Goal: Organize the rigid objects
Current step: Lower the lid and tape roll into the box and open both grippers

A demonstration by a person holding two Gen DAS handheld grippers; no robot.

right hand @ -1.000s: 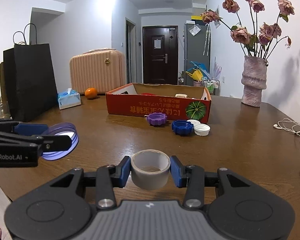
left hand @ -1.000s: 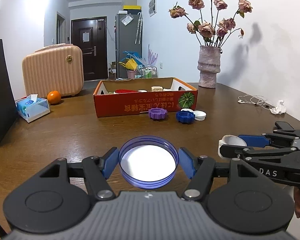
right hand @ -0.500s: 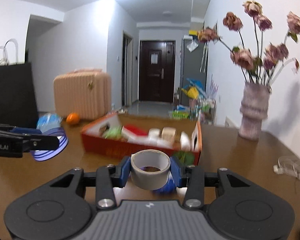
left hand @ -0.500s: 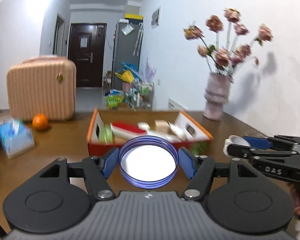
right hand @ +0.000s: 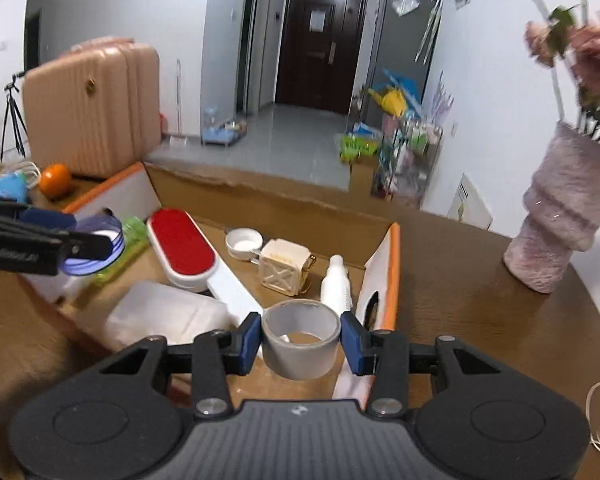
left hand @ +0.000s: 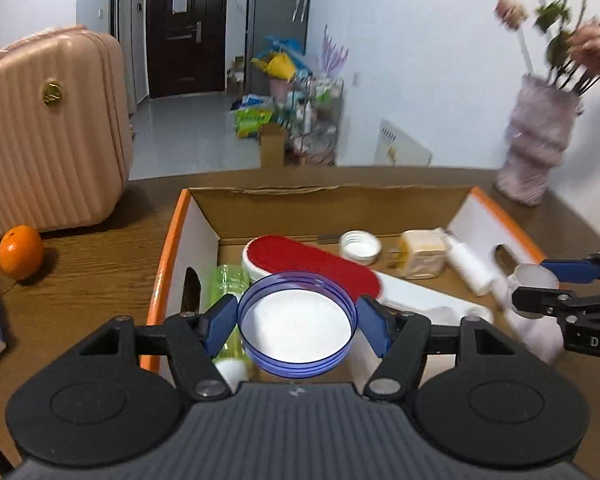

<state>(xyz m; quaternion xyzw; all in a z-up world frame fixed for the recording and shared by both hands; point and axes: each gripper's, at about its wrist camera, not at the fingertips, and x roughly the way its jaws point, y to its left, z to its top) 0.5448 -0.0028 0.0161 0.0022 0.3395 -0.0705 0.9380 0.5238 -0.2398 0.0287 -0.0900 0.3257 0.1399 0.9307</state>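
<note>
Your left tool (left hand: 298,322) is clamped on the blue lid (left hand: 297,323), open side up, blue pads touching its rim on both sides. It's level, pointing forward, held in the air over the near-left part of the cardboard box (left hand: 172,248), above the green bottle (left hand: 229,280) and the red-topped white brush (left hand: 312,264).

Your right tool (right hand: 300,344) is clamped on the grey tape roll (right hand: 300,344), hole up, 2 pads pressing its outer wall. It's also level and held over the box's near-right corner, just beside the orange-edged end flap (right hand: 392,272). In the left view it comes in from the right edge (left hand: 540,284), roughly even with the left tool.

Both items are over the box, not in it yet.

In the box: white cap (right hand: 242,244), cream plug adapter (right hand: 286,272), white bottle (right hand: 336,280), white bag (right hand: 168,316).

On the surface (right hand: 480,320): pink vase (right hand: 560,224) on the right, orange (left hand: 20,252) and pink suitcase (left hand: 48,136) on the left.
</note>
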